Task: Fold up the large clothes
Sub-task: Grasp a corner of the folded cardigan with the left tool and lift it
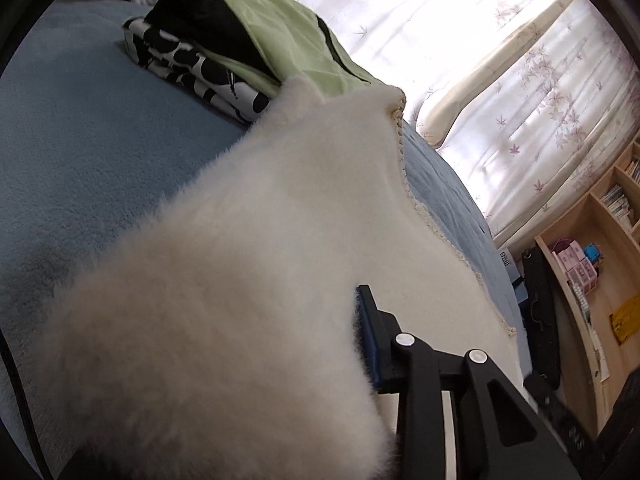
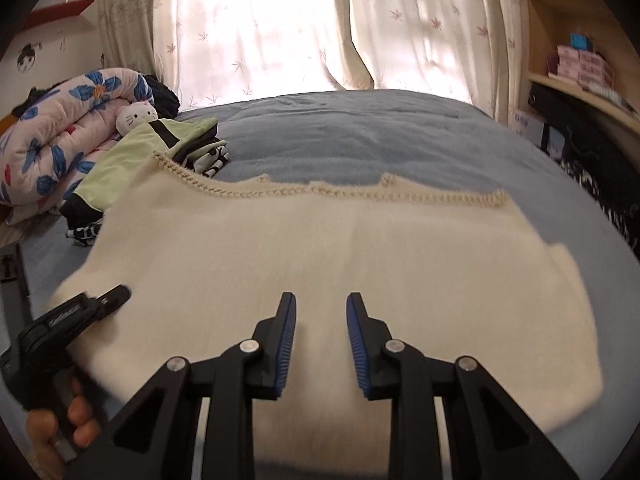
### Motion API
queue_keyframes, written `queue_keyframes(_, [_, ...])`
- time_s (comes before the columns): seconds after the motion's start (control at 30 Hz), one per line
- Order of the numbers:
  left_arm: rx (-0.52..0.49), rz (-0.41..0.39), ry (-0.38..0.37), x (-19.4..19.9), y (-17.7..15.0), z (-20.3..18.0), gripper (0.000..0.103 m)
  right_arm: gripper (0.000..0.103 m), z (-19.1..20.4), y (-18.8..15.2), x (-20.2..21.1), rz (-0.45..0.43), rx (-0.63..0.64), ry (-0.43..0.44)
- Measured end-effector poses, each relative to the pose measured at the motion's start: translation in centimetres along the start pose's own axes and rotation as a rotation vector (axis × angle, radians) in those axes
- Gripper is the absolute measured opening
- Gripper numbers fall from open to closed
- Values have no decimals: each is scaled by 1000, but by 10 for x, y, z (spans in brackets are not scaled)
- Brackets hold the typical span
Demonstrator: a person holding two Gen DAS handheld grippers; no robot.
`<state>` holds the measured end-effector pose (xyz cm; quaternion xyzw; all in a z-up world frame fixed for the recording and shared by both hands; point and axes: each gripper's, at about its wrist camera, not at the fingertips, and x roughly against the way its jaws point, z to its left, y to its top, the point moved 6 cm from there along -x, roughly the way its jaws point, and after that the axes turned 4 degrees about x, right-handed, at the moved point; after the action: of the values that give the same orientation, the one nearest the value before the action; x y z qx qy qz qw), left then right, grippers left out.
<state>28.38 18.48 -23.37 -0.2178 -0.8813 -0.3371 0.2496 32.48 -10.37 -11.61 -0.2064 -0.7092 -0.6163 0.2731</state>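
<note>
A fluffy cream sweater (image 2: 340,248) with a crocheted edge lies spread flat on the blue bedspread (image 2: 380,132). My right gripper (image 2: 321,312) hovers over its near middle. The jaws stand apart and nothing is pinched between the blue pads. At the sweater's left edge, a hand holds my left gripper (image 2: 80,308). In the left wrist view, a raised fold of the sweater (image 1: 240,260) fills my left gripper (image 1: 346,320). The fabric presses against the one visible finger (image 1: 372,332) and hides the other.
A stack of folded clothes (image 2: 148,148), green, black and black-and-white, sits at the sweater's far left corner (image 1: 240,52). Behind the stack are a flowered quilt (image 2: 60,132) and a plush toy (image 2: 134,116). Curtains (image 2: 260,32) hang beyond the bed, and wooden shelves (image 2: 580,60) stand on the right.
</note>
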Motion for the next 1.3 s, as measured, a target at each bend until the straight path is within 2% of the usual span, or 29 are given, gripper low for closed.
queue_keyframes(0.13, [-100, -68, 52, 21, -2, -8, 26, 14, 8, -16, -41, 95, 38, 31])
queue_keyframes(0.27, [-211, -125, 124, 32, -1, -32, 22, 15, 10, -23, -41, 74, 80, 15])
queue_keyframes(0.37, [-312, -181, 151, 47, 0, -61, 21, 15, 1, -23, -41, 93, 33, 76])
queue_keyframes(0.47, [-411, -238, 133, 67, -2, -108, 20, 15, -8, -25, -41, 115, -17, 141])
queue_keyframes(0.57, [-492, -263, 87, 76, -9, -160, 20, 15, -18, -27, -39, 145, -104, 221])
queue_keyframes(0.7, [-596, -263, -8, 74, -34, -239, 19, 11, -57, -31, -22, 225, -329, 350])
queue_keyframes(0.77, [-621, -238, -59, 68, -53, -269, 19, 11, -96, -35, 1, 208, -403, 287])
queue_keyframes(0.87, [-628, -161, -136, 49, -88, -304, 19, 13, -160, -46, 40, 152, -432, 101])
queue_keyframes(0.93, [-644, -111, -163, 34, -117, -320, 19, 13, -202, -61, 61, 141, -467, 2])
queue_keyframes(1.0, [-670, -26, -178, 9, -157, -332, 19, 13, -230, -75, 73, 141, -495, -55])
queue_keyframes(1.1, [-747, 116, -125, -34, -214, -330, 19, 13, -264, -103, 82, 157, -569, -91])
queue_keyframes(1.13, [-789, 147, -73, -49, -236, -324, 19, 13, -273, -113, 82, 170, -591, -94])
queue_keyframes(1.17, [-831, 123, -48, -51, -249, -325, 19, 13, -278, -121, 80, 181, -609, -95])
queue_keyframes(1.23, [-883, 76, -26, -47, -255, -328, 19, 13, -286, -132, 78, 189, -639, -81])
queue_keyframes(1.3, [-838, 99, -34, -46, -248, -329, 19, 13, -287, -136, 73, 192, -660, -53])
